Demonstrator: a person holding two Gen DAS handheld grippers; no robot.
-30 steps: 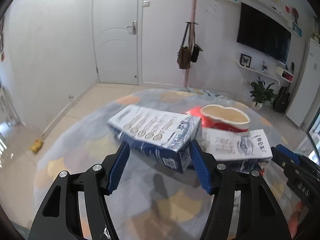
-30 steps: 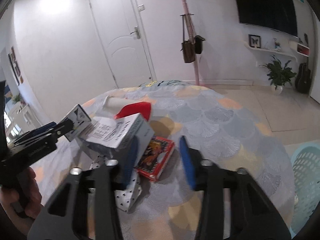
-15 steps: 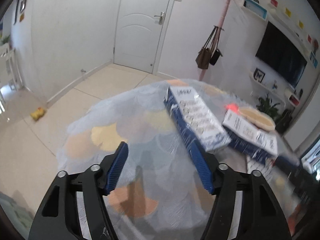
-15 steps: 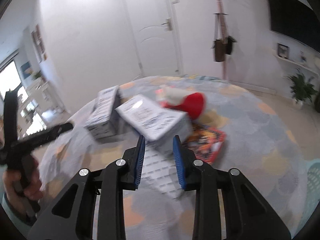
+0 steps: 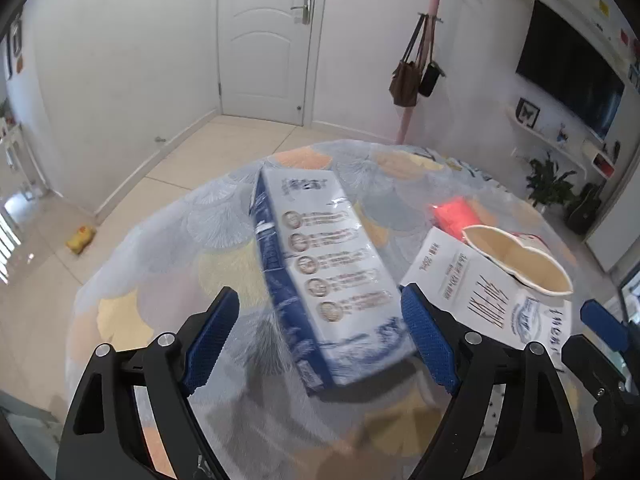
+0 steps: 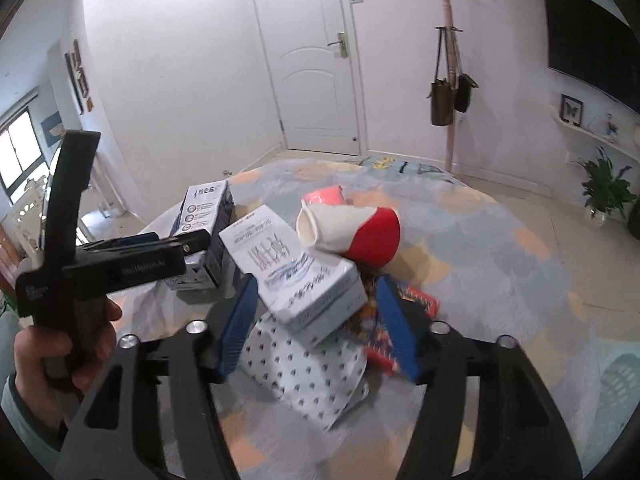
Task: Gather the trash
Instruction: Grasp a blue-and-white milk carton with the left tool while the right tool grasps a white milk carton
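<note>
A blue-and-white carton [image 5: 324, 264] lies lengthwise on the round table [image 5: 168, 280]. Its near end sits between the fingers of my left gripper [image 5: 320, 340], whose jaws are opening; the left pad stands well off it. A white carton [image 6: 296, 276] rests tilted on a dotted paper bag [image 6: 312, 376], between the fingers of my right gripper [image 6: 316, 324]. Those jaws are opening too, with a gap at the right pad. A crushed red-and-white paper cup [image 6: 352, 232] leans on the white carton's far end.
A red snack packet [image 6: 400, 320] lies under the pile and a pink cup [image 6: 324, 194] behind it. A person's hand holds the left gripper [image 6: 176, 246] at the left. A teal basket [image 6: 624, 376] stands on the floor at the right. A coat stand [image 5: 416, 80] is beyond the table.
The left gripper's jaws have spread wider and the blue carton now lies end-on between them. The right gripper's jaws narrowed, then spread around the white carton.
</note>
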